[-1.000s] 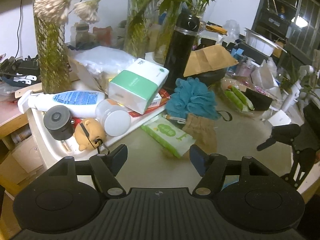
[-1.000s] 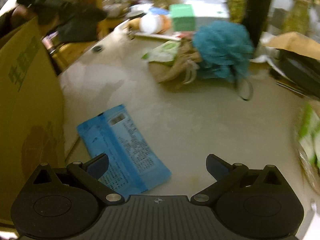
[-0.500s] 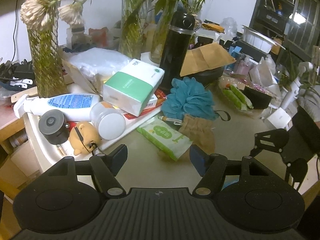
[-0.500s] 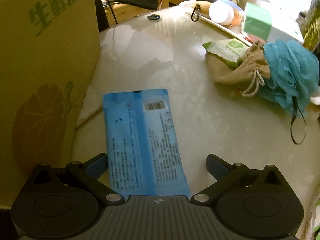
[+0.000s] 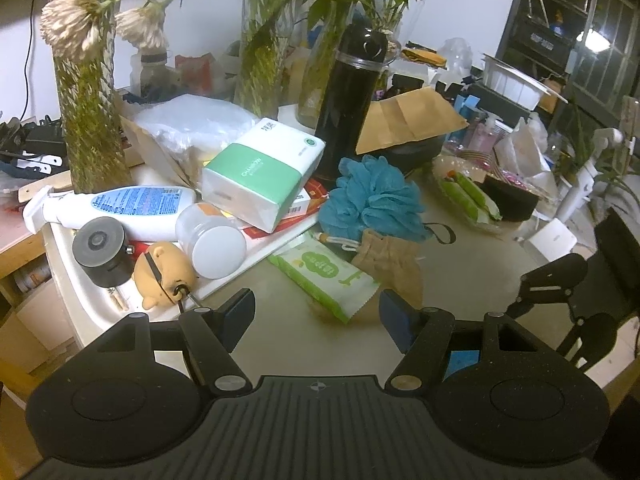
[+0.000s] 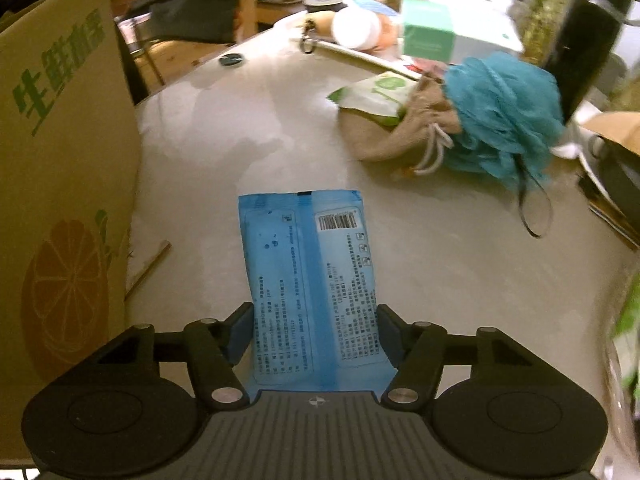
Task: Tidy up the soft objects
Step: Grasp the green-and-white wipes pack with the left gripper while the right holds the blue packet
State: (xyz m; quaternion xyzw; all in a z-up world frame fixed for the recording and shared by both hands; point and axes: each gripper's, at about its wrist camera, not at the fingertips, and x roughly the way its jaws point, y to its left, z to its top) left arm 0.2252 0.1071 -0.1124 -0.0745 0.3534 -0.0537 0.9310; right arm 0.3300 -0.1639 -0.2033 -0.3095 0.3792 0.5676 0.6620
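My right gripper (image 6: 315, 330) has just been closing its jaws, and the blue wipes packet (image 6: 310, 272) now sits between them with a pad against each long edge; it looks like a grip taking hold, though the packet does not seem squeezed, so I cannot say how firm it is. The packet lies flat on the pale tabletop (image 6: 440, 272), its far end pointing away from me, just beside the cardboard box (image 6: 60, 160) that stands at my left. My left gripper (image 5: 316, 314) is parted about halfway and holds nothing; it hangs over bare table short of the next items. Ahead of it lie the green wipes pack (image 5: 326, 274), with the burlap drawstring pouch (image 5: 390, 262) resting against it, and the teal bath pouf (image 5: 372, 200) touching the pouch from behind. Farther out, a white tray (image 5: 80, 300) carries a tissue block (image 5: 262, 174), a lotion bottle (image 5: 120, 212), a small plush bear (image 5: 162, 272) and other clutter, with vases and a black flask (image 5: 350, 104) behind. As I judge it, the sorting has barely begun: the packet is only now being picked, and the pouch, pouf and green pack all remain on the table. I take the box for the destination, but I cannot see inside it.
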